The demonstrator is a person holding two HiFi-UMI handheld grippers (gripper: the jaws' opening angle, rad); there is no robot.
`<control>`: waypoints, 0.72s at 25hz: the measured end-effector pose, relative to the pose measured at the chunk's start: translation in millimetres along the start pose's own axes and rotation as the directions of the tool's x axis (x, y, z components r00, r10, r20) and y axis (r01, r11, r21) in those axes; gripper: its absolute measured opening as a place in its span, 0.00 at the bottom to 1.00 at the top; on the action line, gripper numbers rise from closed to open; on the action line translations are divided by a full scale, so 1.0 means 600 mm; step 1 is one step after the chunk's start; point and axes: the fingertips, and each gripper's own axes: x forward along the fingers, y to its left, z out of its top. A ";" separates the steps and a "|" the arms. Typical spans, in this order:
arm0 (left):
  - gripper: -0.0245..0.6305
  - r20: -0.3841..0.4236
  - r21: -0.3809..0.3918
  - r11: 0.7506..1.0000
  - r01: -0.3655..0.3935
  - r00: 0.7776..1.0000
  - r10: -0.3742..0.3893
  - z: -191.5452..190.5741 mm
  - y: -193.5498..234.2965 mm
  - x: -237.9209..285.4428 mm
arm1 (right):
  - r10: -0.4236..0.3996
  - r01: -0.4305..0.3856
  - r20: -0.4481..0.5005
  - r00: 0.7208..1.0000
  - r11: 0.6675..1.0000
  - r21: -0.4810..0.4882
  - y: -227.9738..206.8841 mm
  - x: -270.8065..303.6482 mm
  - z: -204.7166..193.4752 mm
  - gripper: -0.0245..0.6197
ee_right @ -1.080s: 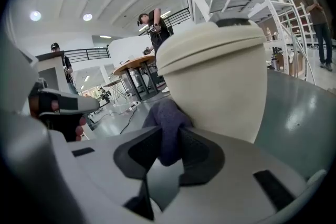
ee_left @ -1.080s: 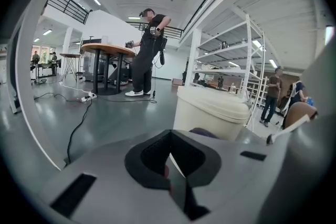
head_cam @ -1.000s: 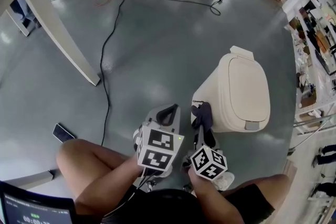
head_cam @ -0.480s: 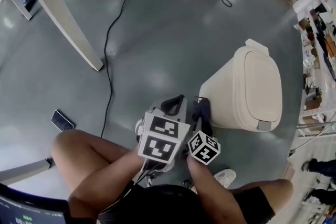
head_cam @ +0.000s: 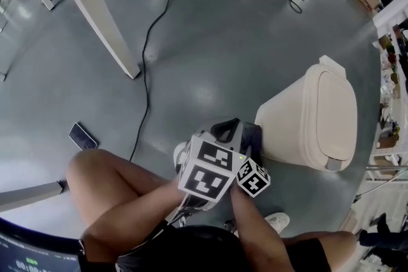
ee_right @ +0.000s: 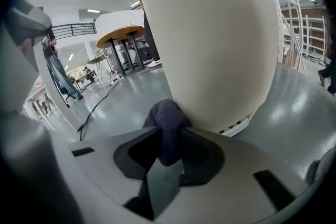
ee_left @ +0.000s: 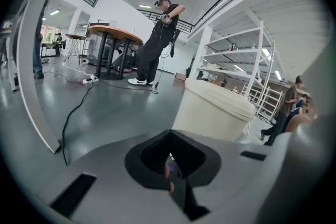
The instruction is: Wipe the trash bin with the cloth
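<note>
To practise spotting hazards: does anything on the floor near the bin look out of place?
Yes: a phone lies loose on the floor beside the person's knee, and a black cable snakes across the open floor. The bin stands upright, nothing spilled.

The left gripper (ee_left: 169,157), jaws pressed together, faces the cream trash bin (ee_left: 212,113). Beyond the bin a person (ee_left: 155,44) stands by a round table (ee_left: 113,36), and a black cable (ee_left: 73,107) trails to its left.
</note>
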 end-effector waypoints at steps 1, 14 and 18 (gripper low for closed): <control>0.04 0.000 0.005 1.000 -0.003 1.000 0.003 0.001 0.002 0.000 | 0.001 -0.001 -0.001 1.000 1.000 0.004 0.002 0.000 -0.001 0.18; 0.04 0.060 -0.031 0.992 -0.121 0.991 0.123 0.032 0.080 -0.018 | 0.159 -0.171 0.199 0.967 0.984 0.045 0.093 -0.141 0.123 0.18; 0.04 0.063 0.007 0.993 -0.116 0.991 0.116 0.032 0.066 -0.016 | 0.208 -0.235 0.313 0.927 0.970 0.053 0.130 -0.198 0.192 0.18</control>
